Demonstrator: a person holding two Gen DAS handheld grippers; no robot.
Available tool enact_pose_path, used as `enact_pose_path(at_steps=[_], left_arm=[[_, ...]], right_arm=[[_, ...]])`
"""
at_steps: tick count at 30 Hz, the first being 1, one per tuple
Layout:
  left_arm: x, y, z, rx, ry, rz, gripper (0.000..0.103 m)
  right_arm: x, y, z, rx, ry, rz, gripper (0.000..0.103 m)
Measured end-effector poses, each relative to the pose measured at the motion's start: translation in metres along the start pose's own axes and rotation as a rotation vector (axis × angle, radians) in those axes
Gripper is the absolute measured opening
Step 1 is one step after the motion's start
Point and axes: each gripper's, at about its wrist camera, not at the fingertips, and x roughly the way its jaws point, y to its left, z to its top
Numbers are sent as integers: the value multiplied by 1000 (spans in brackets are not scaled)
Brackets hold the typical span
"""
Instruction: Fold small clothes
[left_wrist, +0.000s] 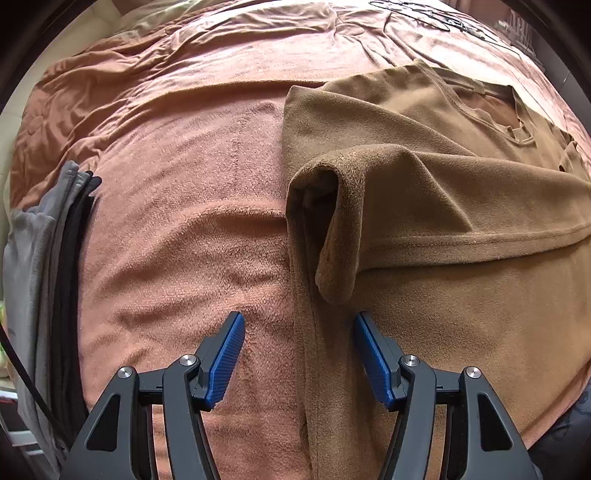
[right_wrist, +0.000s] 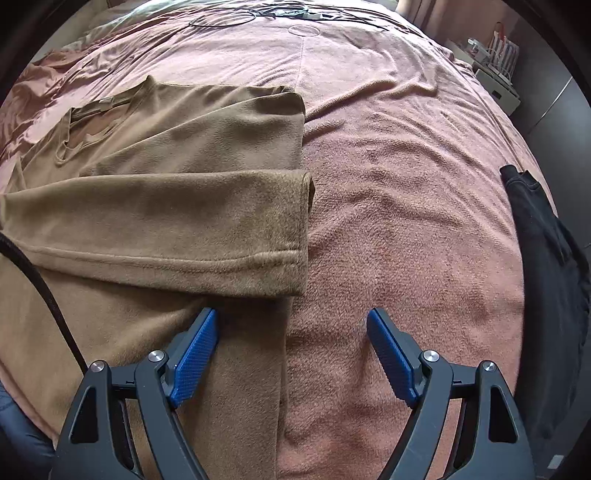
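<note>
A: Status on the left gripper (left_wrist: 299, 321)?

B: Jaws spread wide, nothing between them. We see it hovering over the left edge of the brown long-sleeve shirt (left_wrist: 461, 206), one blue pad (left_wrist: 227, 358) over the bed cover, the other over the shirt fabric.

A: And the right gripper (right_wrist: 291, 321)?

B: Same: jaws apart, holding nothing. It straddles the shirt's right edge (right_wrist: 291, 332); its left pad (right_wrist: 195, 358) sits over the shirt, the right pad over bare cover.

A: Where's the shirt?

B: Lying flat on the pinkish-brown bed cover (left_wrist: 177, 206), neckline (right_wrist: 92, 110) at the far end. Both sides are folded inward, so we get a straight vertical edge on each side. One sleeve (right_wrist: 177, 221) lies across the body with its cuff (right_wrist: 308, 192) reaching the right edge. In the left wrist view the fabric near the left edge bunches into a raised, open loop (left_wrist: 332, 221), not lying flat. We can't tell whether that loop is the second sleeve or just a body fold.

A: Other stuff on the bed?

B: A stack of folded grey and black clothes (left_wrist: 55, 280) at the left edge of the bed, well apart from the shirt. A black garment (right_wrist: 543, 236) at the right edge. Thin cables (right_wrist: 258, 14) lie at the far end of the cover. A black cable (right_wrist: 40, 280) crosses the lower left of the right wrist view, over the shirt.
</note>
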Motion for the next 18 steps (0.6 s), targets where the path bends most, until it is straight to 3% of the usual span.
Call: enact_pose_path(at_steps=[4,18], left_arm=[[6,0,12,13,-13,39,70],[19,8,71,-11,-40,35,73]], right_arm=[[9,3,14,-5,-10,-22,81],[37,-2,68,1,-45,-45,81]])
